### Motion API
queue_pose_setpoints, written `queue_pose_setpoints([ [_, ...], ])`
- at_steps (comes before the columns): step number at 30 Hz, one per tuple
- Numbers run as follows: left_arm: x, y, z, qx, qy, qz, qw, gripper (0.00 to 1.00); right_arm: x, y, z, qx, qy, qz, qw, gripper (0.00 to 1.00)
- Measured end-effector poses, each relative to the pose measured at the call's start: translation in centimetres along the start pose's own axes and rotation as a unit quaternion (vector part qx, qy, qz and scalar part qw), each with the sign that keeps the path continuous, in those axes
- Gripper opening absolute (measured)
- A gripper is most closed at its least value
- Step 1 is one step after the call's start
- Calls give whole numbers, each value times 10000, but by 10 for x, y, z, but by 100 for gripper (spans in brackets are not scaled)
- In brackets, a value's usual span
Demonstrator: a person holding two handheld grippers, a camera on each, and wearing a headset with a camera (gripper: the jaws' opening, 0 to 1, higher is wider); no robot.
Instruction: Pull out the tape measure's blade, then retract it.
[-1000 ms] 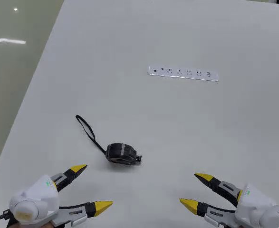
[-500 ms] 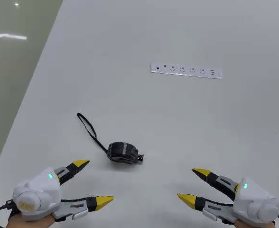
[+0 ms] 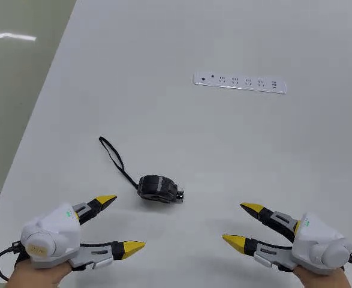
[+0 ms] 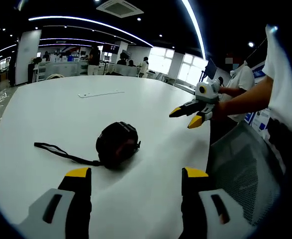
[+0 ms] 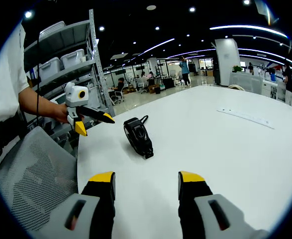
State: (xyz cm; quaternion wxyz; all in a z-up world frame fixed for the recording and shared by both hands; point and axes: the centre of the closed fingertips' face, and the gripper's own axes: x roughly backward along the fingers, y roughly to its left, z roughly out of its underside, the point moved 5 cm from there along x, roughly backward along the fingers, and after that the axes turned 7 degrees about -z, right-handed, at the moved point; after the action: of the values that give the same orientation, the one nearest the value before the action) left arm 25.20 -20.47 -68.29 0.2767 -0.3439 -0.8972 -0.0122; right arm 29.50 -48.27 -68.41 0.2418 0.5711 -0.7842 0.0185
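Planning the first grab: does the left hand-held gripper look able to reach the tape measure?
Probably yes: the left hand-held gripper is open, facing the tape measure, with bare table between.

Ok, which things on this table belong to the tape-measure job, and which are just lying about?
Part of the job:
- tape measure, blade not pulled out, with its wrist strap
- left gripper and right gripper, both open, neither touching it

Just lying about:
- white power strip, farther back on the table

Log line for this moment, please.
left gripper open, empty | right gripper open, empty | tape measure on table, ahead of both, blade in, not gripped
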Motion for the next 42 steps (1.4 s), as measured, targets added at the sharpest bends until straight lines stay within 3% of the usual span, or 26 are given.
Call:
queue_pose_setpoints([
  [23,-16,16,-6,-365,233,249,9988,69,-19,-9,0,69,56,-206,9997,49],
  [42,-29,27,-8,-717,434,431,9956,68,-33,-15,-1,143,105,-387,9991,46],
])
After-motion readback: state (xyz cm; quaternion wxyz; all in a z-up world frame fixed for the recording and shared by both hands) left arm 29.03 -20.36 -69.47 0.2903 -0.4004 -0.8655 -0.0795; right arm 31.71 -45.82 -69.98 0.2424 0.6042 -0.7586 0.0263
